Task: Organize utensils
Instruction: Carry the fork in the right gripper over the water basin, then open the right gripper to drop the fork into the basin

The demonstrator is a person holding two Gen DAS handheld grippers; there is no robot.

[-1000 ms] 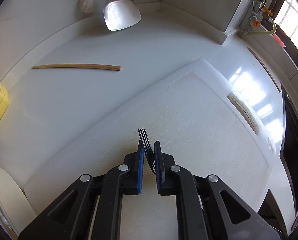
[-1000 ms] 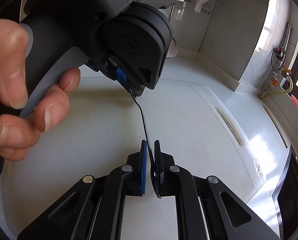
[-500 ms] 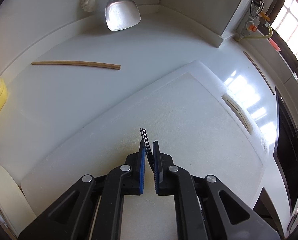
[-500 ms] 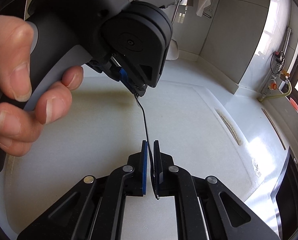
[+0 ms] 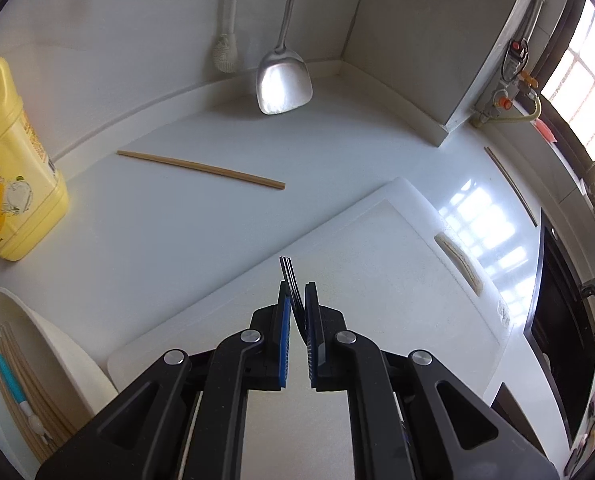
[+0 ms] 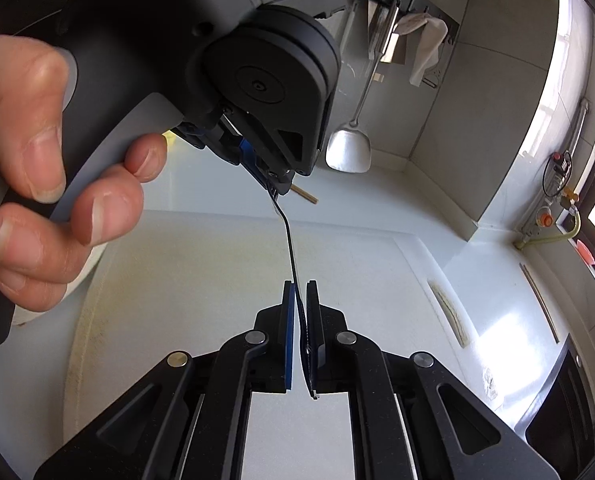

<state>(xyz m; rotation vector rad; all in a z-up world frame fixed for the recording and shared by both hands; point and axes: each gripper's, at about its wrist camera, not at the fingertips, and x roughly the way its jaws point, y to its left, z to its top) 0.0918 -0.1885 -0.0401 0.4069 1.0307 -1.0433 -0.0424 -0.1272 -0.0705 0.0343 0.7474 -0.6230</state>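
Above a white cutting board [image 5: 377, 264] on a pale counter [image 5: 201, 232], black fork [image 6: 291, 256] held at both ends, off the surface. Left gripper [image 5: 295, 300] clamped on the tine end, dark tines sticking up and forward past the blue pads [image 5: 284, 320]. Right gripper [image 6: 299, 300] clamped on the handle end, thin curved shaft rising from between its fingers to the left gripper above it in the right wrist view. Left hand [image 6: 45, 184] wrapped around the left gripper's grey handle, close to the right camera, fingers curled. Farther back on the counter, well apart from the board, one wooden chopstick [image 5: 201, 169] lying flat. Beyond it, a steel spatula [image 5: 283, 84] hanging against the wall, blade just over the counter's back edge, with a white brush [image 5: 226, 54] hanging just beside it. Far left, a yellow jug [image 5: 13, 176] standing upright. Lower left corner of the left wrist view, white tray [image 5: 69, 352] holding a bundle of chopsticks [image 5: 21, 384] and a blue-handled tool [image 5: 11, 384] lying alongside them. Right edge, a dark sink [image 5: 557, 320] beside the counter under a bright window [image 5: 585, 96].
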